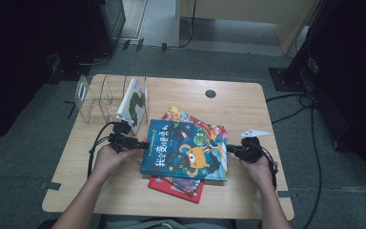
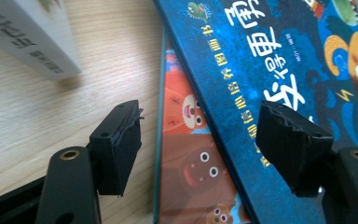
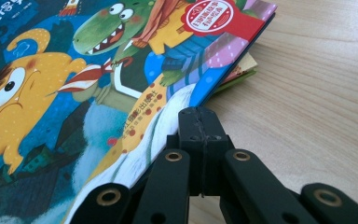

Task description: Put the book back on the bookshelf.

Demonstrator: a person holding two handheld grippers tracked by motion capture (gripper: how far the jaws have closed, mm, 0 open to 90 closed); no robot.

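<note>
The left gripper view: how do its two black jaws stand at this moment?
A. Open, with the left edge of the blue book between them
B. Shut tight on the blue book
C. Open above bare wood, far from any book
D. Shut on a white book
A: the left gripper has its jaws wide apart, and the edge of the blue book and an orange book under it lie in the gap.
</note>
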